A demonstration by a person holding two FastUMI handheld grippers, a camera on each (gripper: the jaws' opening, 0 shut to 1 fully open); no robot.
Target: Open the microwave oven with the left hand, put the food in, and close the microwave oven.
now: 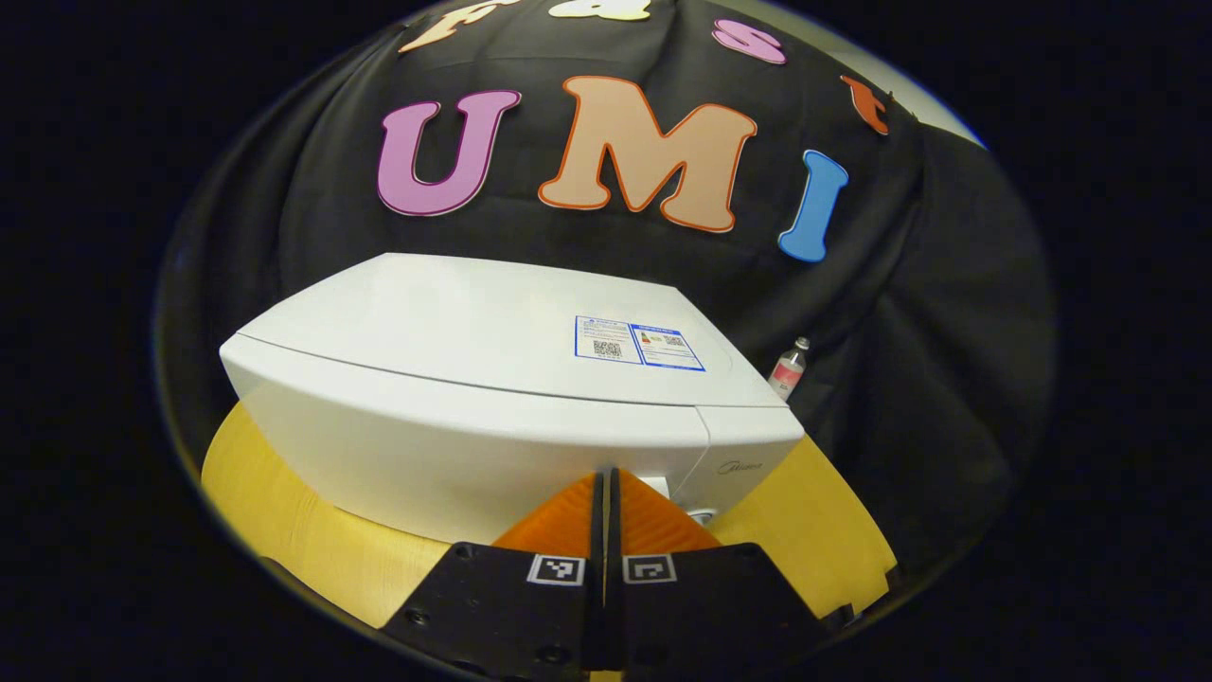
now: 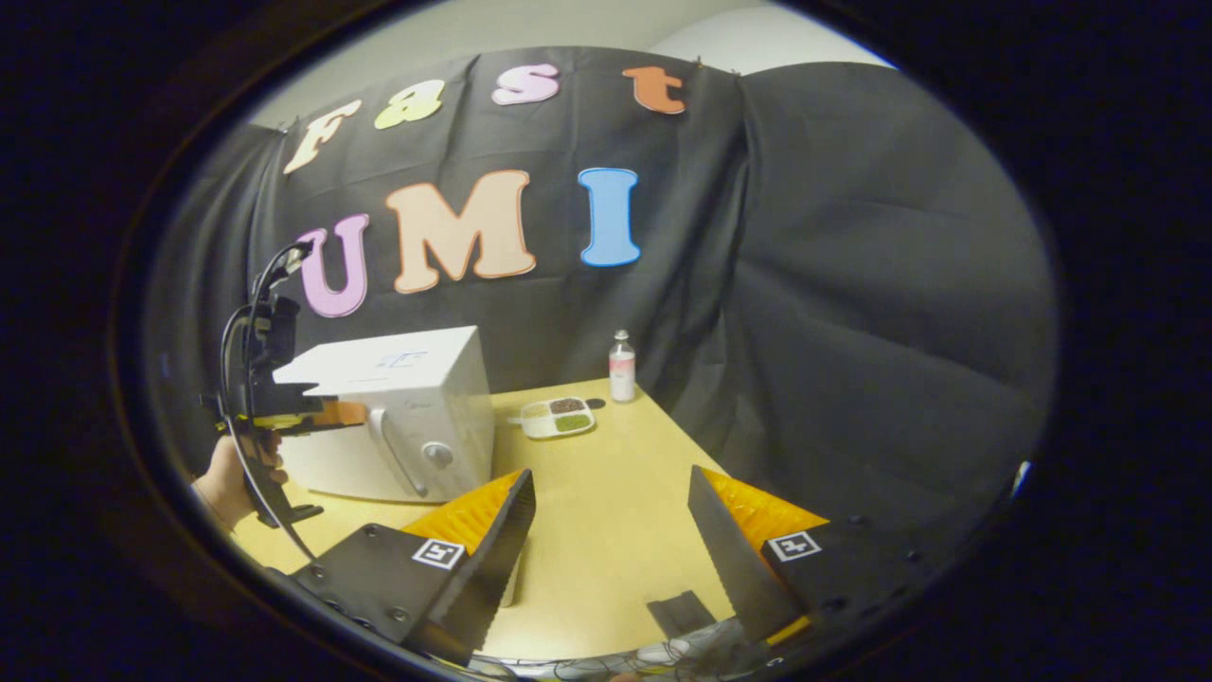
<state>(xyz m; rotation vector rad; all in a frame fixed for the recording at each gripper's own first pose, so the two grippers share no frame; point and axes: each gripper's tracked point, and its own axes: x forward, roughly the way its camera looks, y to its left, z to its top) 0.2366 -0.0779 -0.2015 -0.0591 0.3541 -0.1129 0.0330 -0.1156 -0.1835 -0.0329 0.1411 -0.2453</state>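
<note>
In the left gripper view, the white microwave oven (image 1: 492, 398) is seen in the middle of the frame, standing on the yellow wooden table (image 1: 284, 530), with its door closed. A label with a blue border (image 1: 637, 342) is seen on its top, right of centre. At the bottom centre the left gripper (image 1: 606, 493) is seen just before the lower front of the oven, with its jaws pressed together and nothing between them. To the right of the oven, a small bottle (image 1: 788, 369) with a pink label is standing near the black cloth wall.

In the right gripper view, at the left edge of the frame, a hand (image 2: 232, 478) is seen holding the left gripper (image 2: 327, 415) at the front of the microwave oven (image 2: 398, 417), left of the door handle (image 2: 390, 453) and the round knob (image 2: 436, 455). Right of the oven, near the middle of the frame, a divided food tray (image 2: 558, 417) with portions in three compartments is lying on the table (image 2: 606, 511), apart from the oven. The bottle (image 2: 621, 367) is standing upright just behind the tray. At the bottom of the frame the right gripper (image 2: 611, 530) is seen above the table with its jaws wide apart, holding nothing.
</note>
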